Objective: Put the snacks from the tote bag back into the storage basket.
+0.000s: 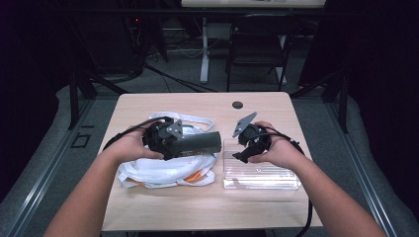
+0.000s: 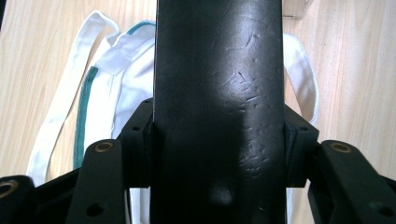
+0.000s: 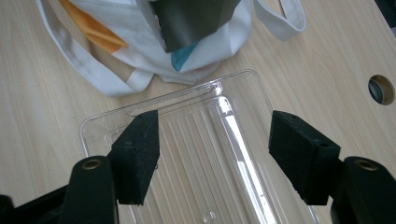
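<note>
My right gripper hangs spread over the clear tray at four o'clock on the table. At nine o'clock, my left gripper pinches a dark cylinder above the white bag.

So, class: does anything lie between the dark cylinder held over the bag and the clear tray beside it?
Nothing visible does. The left hand-held gripper holds the dark cylinder above the white cloth bag, its end pointing at the clear plastic tray. The right hand-held gripper hovers open over the tray's near end; the rest lies bare.
</note>
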### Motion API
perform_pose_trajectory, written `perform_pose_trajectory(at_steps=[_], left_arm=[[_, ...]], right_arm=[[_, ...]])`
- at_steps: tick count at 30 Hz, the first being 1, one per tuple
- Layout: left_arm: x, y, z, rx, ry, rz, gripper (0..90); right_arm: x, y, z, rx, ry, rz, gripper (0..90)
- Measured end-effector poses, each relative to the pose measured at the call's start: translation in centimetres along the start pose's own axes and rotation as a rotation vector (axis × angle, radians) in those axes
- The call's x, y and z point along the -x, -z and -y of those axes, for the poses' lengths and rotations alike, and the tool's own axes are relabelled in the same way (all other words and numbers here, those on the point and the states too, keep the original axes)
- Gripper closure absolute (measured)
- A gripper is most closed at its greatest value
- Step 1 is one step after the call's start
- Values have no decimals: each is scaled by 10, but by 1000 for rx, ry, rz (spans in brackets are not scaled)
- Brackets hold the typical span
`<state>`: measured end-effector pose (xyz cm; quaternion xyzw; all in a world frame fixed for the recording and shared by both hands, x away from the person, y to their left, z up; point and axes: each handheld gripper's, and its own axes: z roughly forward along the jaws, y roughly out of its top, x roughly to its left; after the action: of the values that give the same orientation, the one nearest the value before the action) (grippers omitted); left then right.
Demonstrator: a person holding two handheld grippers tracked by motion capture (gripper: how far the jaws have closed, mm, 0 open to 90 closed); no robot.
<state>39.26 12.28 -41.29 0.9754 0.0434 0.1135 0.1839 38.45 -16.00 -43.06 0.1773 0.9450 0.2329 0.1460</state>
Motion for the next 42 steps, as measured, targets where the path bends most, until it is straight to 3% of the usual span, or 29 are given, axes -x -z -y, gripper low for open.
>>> perform_pose_trajectory(at_steps=[13, 18, 28, 42], left_arm=[[-1, -4, -11, 0, -10, 8, 435], [1, -4, -16, 1, -16, 6, 435], [5, -9, -28, 0, -37, 11, 435], [12, -15, -41, 23, -73, 25, 435]], right_arm=[[6, 19, -6, 13, 27, -8, 312], [6, 24, -10, -6, 62, -16, 285], [-4, 27, -24, -25, 156, -21, 266], [-10, 14, -38, -72, 200, -34, 266]])
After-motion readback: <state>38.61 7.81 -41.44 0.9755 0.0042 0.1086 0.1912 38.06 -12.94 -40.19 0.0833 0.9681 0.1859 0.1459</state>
